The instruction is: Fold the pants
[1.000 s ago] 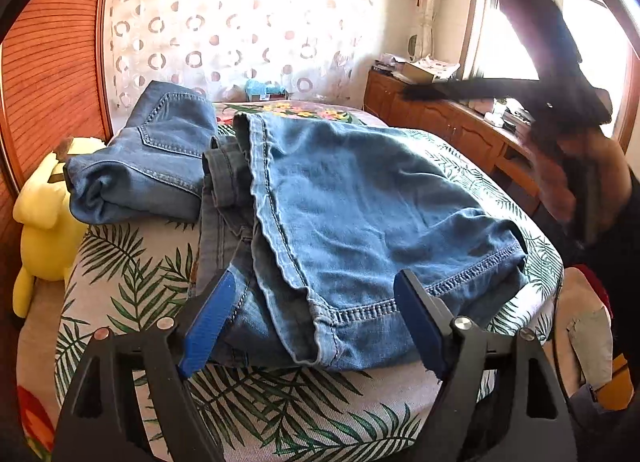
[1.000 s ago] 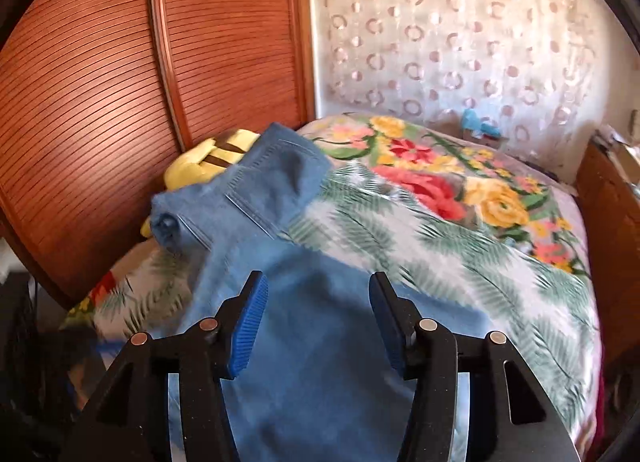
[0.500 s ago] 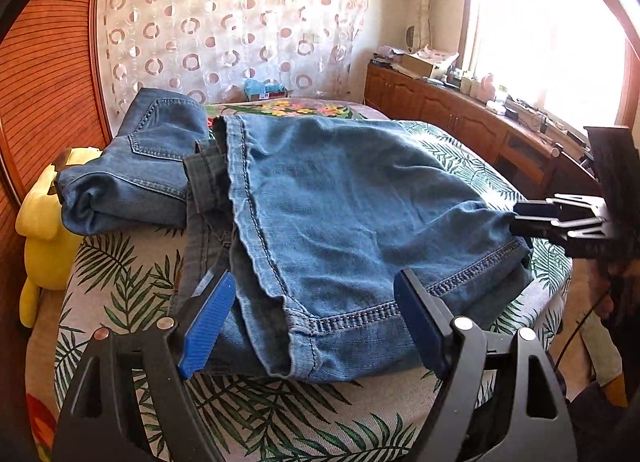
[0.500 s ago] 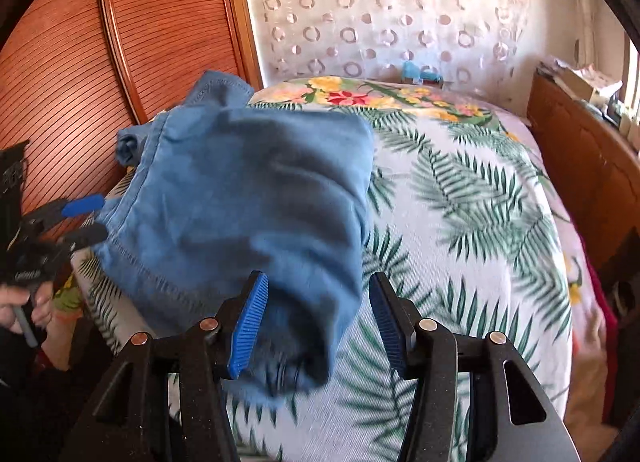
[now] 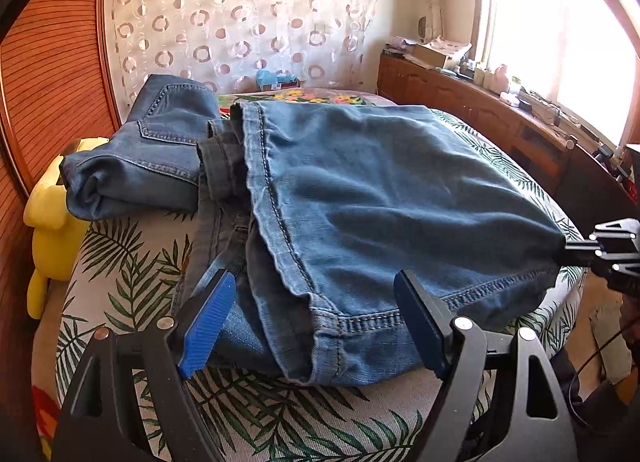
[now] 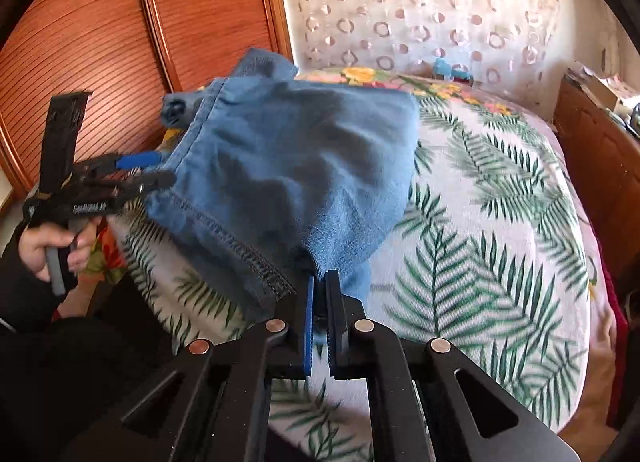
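Blue jeans (image 5: 380,198) lie folded on the bed, hem edge toward me. My left gripper (image 5: 310,302) stands open, its blue pads (image 5: 208,318) wide apart on either side of the hem's near left part, not pressing on it. In the right wrist view the same gripper (image 6: 160,170) sits at the jeans' (image 6: 288,158) left corner, held by a hand (image 6: 44,246). My right gripper (image 6: 318,282) is shut on the hem's right corner, denim pinched between its pads. The left wrist view shows it (image 5: 568,250) at that corner.
A second pair of folded jeans (image 5: 148,158) lies at the back left, beside a yellow plush toy (image 5: 52,230). The bed cover (image 5: 132,262) has a leaf print. A slatted wooden door (image 5: 48,62) stands left, a low wooden cabinet (image 5: 460,102) under the window right.
The right gripper swung down from above the bed to the jeans' right hem corner and its jaws closed on the denim. The left gripper stayed open at the hem.
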{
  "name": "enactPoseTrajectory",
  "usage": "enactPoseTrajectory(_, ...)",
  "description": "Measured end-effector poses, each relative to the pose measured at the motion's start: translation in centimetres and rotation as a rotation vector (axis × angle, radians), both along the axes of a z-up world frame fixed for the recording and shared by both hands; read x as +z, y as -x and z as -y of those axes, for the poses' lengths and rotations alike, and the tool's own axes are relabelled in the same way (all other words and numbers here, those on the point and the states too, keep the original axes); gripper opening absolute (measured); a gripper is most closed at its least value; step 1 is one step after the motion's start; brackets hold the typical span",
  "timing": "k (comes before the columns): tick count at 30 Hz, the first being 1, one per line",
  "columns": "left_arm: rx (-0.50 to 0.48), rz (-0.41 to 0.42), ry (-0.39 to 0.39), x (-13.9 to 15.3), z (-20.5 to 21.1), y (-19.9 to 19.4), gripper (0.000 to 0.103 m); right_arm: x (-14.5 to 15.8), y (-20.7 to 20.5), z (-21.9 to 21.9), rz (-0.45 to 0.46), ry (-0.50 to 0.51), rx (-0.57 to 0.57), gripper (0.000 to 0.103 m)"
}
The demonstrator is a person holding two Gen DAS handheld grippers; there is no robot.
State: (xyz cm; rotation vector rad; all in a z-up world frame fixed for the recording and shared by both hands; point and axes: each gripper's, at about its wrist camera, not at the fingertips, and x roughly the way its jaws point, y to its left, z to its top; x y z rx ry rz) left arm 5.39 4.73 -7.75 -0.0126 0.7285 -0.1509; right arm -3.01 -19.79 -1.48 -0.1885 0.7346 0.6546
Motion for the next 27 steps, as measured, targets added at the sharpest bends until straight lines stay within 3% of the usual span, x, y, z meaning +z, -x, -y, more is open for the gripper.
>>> enactPoseTrajectory(9,-0.008,0.032,0.032,1.0,-0.2,0.6,0.082,1.6,-0.2,1.9,0.014,-0.081,-0.075,0.007)
enactPoseTrajectory(12,-0.012,0.044,0.040,1.4,0.2,0.6,0.082,2.9,-0.1,2.5,0.063,-0.090,-0.115,0.022)
enactPoseTrajectory(14,-0.014,0.048,0.034,1.5,0.5,0.5,0.083,3.4,-0.6,2.6,0.072,-0.114,-0.143,0.051)
enactPoseTrajectory(16,-0.021,0.045,0.031,1.3,0.8,0.2,0.085,3.5,-1.3,2.5,0.076,-0.132,-0.154,0.058)
enactPoseTrajectory(19,-0.030,0.031,0.025,0.7,1.0,0.1,0.085,2.6,-2.6,1.2,0.063,-0.115,-0.171,0.060)
enactPoseTrajectory(27,-0.030,0.002,0.008,-0.5,1.5,0.0,0.085,-1.6,-6.1,0.0,-0.078,-0.118,-0.183,0.060)
